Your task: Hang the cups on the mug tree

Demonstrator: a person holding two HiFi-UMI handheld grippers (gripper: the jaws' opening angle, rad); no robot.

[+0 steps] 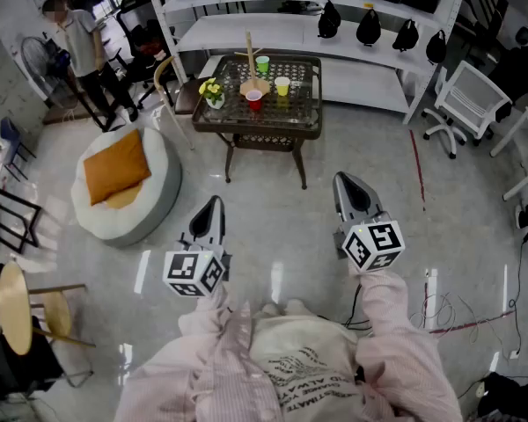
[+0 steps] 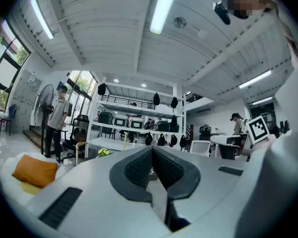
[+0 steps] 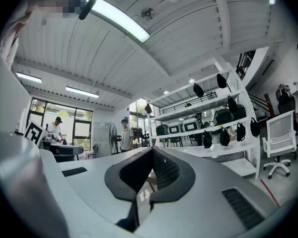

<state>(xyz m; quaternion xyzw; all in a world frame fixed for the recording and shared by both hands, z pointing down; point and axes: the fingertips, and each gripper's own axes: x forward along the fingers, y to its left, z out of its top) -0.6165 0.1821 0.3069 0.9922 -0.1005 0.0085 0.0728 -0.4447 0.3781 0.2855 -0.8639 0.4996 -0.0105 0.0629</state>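
Left gripper (image 1: 209,207): jaws together, empty.
Right gripper (image 1: 350,185): jaws together, empty.
Cups (image 1: 282,85): on far table (image 1: 257,131), handles unclear.
Mug tree (image 1: 250,55): branches hard to see.

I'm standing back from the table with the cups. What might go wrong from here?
Both the left gripper and right gripper are shut and empty; reaching in like that might knock a cup over.
The red cup, yellow cup and green cup crowd round the mug tree, with a flower pot beside: a wide swing may tip something.
Cables lie on the floor at the right: a possible trip.
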